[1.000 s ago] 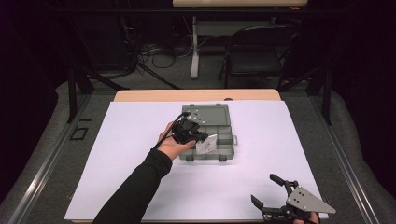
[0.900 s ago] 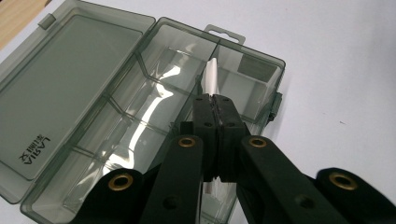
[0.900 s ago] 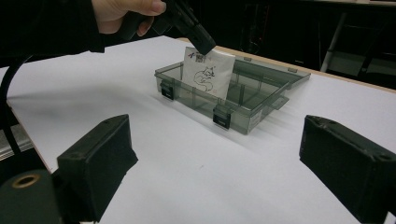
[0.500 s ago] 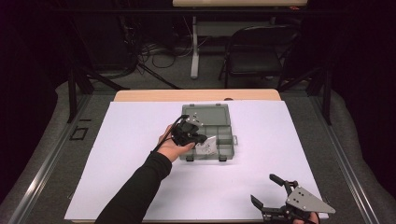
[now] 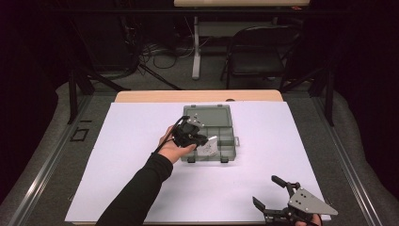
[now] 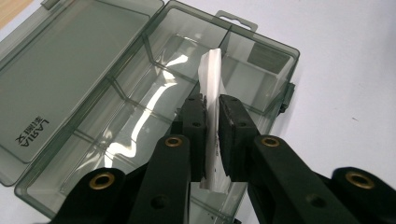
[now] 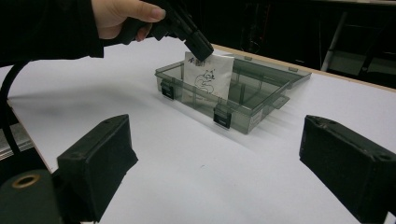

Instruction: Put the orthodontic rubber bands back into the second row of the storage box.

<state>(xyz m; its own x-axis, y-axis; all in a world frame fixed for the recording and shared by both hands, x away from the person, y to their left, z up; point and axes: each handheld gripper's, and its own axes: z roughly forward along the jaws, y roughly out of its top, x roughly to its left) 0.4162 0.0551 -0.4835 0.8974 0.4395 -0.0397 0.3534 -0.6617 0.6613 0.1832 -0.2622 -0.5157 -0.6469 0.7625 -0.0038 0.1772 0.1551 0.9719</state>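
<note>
A smoky clear plastic organiser box (image 5: 225, 134) lies open on the white table, its lid (image 6: 60, 74) flat at the back. My left gripper (image 6: 211, 100) is shut on a small white paper packet (image 6: 211, 74) with a black drawing (image 7: 205, 77), held upright over the box's near compartments (image 7: 243, 100). In the high view that left gripper (image 5: 203, 140) sits over the box's front left part with the packet (image 5: 210, 148) hanging below it. My right gripper (image 5: 272, 191) stands open near the table's front right edge, nothing between its fingers (image 7: 100, 163).
The white table sheet (image 5: 127, 169) has free room left and right of the box. A wooden table edge (image 5: 150, 96) runs behind it. A dark chair (image 5: 256, 52) and cables on the floor lie beyond the table.
My left gripper with the packet has shifted slightly over the box's front part. The right gripper has stayed where it was.
</note>
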